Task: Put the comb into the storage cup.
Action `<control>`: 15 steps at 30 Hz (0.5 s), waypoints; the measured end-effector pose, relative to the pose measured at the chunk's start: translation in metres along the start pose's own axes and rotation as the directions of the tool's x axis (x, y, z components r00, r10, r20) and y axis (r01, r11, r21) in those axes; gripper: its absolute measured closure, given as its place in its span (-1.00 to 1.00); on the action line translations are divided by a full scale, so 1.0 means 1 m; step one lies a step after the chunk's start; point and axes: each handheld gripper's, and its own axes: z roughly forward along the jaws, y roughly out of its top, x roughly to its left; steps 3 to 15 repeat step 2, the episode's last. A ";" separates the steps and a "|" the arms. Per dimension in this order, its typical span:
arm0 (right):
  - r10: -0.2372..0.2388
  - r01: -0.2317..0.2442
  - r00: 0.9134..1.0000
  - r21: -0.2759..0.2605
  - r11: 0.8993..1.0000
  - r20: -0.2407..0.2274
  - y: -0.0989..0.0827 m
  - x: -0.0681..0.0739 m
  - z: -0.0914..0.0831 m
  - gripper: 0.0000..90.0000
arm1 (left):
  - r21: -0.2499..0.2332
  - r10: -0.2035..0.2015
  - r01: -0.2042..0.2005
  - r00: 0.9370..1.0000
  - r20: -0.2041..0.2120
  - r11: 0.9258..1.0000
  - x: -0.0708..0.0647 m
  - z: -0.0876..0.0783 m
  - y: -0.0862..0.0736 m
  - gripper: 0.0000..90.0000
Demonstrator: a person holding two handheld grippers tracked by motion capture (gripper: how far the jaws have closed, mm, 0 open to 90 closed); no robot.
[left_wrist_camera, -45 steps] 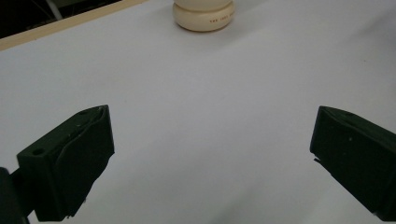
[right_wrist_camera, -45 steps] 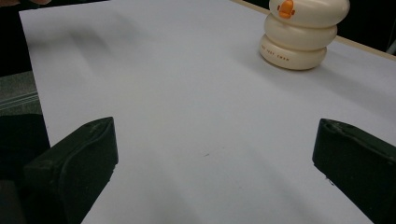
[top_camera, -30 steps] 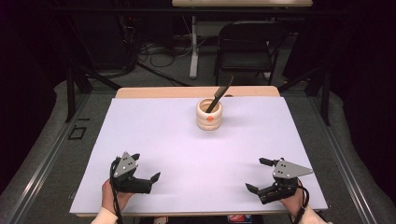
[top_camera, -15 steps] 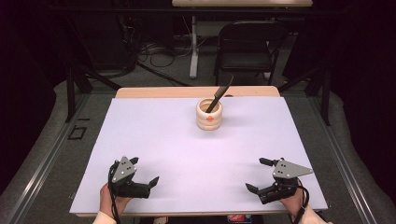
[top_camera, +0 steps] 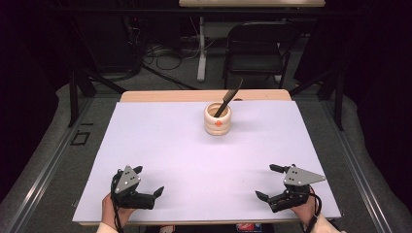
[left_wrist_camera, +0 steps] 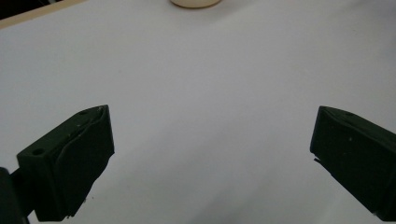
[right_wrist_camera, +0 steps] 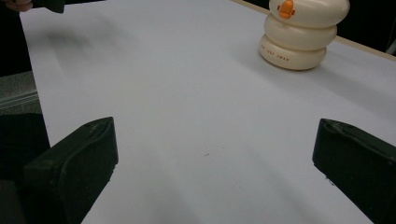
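Up high: cream holder [top_camera: 217, 120] toward the far middle of the white table [top_camera: 160, 145], dark utensil [top_camera: 227, 100] leaning out of it, nothing between it and left gripper [top_camera: 148, 180] or right gripper [top_camera: 270, 182], both at the near edge, jaws spread, empty. Left gripper view: holder [left_wrist_camera: 194, 3] at top edge, jaws wide over bare white. Right gripper view: holder [right_wrist_camera: 303, 31] upper right, orange beak, small print on its base too small to read surely, jaws wide apart.

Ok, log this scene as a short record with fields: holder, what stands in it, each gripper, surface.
holder: cream ringed holder with an orange mark, upright at the table's far middle
contents: dark utensil leaning right, out of its mouth
left gripper: open, empty, near edge
right gripper: open, empty, near edge
surface: white sheet on wooden table
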 end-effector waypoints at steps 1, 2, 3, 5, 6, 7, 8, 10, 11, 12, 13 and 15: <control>-0.002 0.002 1.000 -0.001 1.000 0.001 0.000 0.000 0.000 -1.00 | 0.003 0.002 -0.002 1.000 0.002 1.000 0.000 0.001 0.000 -1.00; -0.003 0.003 1.000 -0.001 1.000 0.001 0.000 0.000 0.000 -1.00 | 0.005 0.002 -0.002 1.000 0.003 1.000 0.000 0.001 0.000 -1.00; -0.003 0.003 1.000 -0.001 1.000 0.001 0.000 0.000 0.000 -1.00 | 0.005 0.002 -0.002 1.000 0.003 1.000 0.000 0.001 0.000 -1.00; -0.003 0.003 1.000 -0.001 1.000 0.001 0.000 0.000 0.000 -1.00 | 0.005 0.002 -0.002 1.000 0.003 1.000 0.000 0.001 0.000 -1.00; -0.003 0.003 1.000 -0.001 1.000 0.001 0.000 0.000 0.000 -1.00 | 0.005 0.002 -0.002 1.000 0.003 1.000 0.000 0.001 0.000 -1.00; -0.003 0.003 1.000 -0.001 1.000 0.001 0.000 0.000 0.000 -1.00 | 0.005 0.002 -0.002 1.000 0.003 1.000 0.000 0.001 0.000 -1.00; -0.003 0.003 1.000 -0.001 1.000 0.001 0.000 0.000 0.000 -1.00 | 0.005 0.002 -0.002 1.000 0.003 1.000 0.000 0.001 0.000 -1.00; -0.003 0.003 1.000 -0.001 1.000 0.001 0.000 0.000 0.000 -1.00 | 0.005 0.002 -0.002 1.000 0.003 1.000 0.000 0.001 0.000 -1.00; -0.003 0.003 1.000 -0.001 1.000 0.001 0.000 0.000 0.000 -1.00 | 0.005 0.002 -0.002 1.000 0.003 1.000 0.000 0.001 0.000 -1.00; -0.003 0.003 1.000 -0.001 1.000 0.001 0.000 0.000 0.000 -1.00 | 0.005 0.002 -0.002 1.000 0.003 1.000 0.000 0.001 0.000 -1.00; -0.003 0.003 1.000 -0.001 1.000 0.001 0.000 0.000 0.000 -1.00 | 0.005 0.002 -0.002 1.000 0.003 1.000 0.000 0.001 0.000 -1.00; -0.003 0.003 1.000 -0.001 1.000 0.001 0.000 0.000 0.000 -1.00 | 0.005 0.002 -0.002 1.000 0.003 1.000 0.000 0.001 0.000 -1.00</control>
